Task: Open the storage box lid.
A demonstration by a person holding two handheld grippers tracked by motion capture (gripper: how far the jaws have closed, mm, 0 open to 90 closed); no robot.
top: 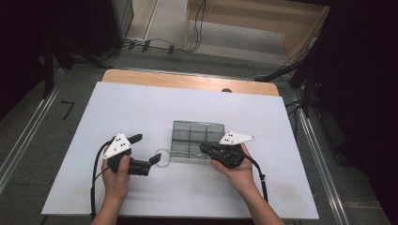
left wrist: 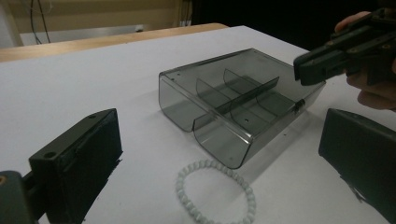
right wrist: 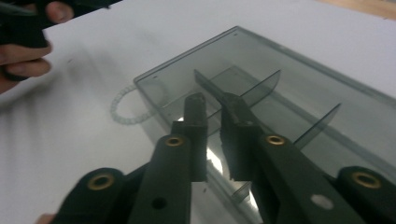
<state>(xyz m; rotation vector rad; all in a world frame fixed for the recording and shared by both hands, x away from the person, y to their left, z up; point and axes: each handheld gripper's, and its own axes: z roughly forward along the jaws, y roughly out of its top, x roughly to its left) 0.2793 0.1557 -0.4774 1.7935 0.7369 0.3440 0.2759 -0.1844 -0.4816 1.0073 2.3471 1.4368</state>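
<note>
Our right gripper clamps the box's near wall, steadying it; left gripper, jaws apart, flanks the bracelet.

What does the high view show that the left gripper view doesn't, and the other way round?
High view: the person's forearms, the three-cornered plates on the claws, and the floor cables. Left gripper view: the bracelet bead by bead, and the right claw pinching the wall of the grey box. Shared: box, bracelet, right claw, the open left claw, and the white table.
</note>
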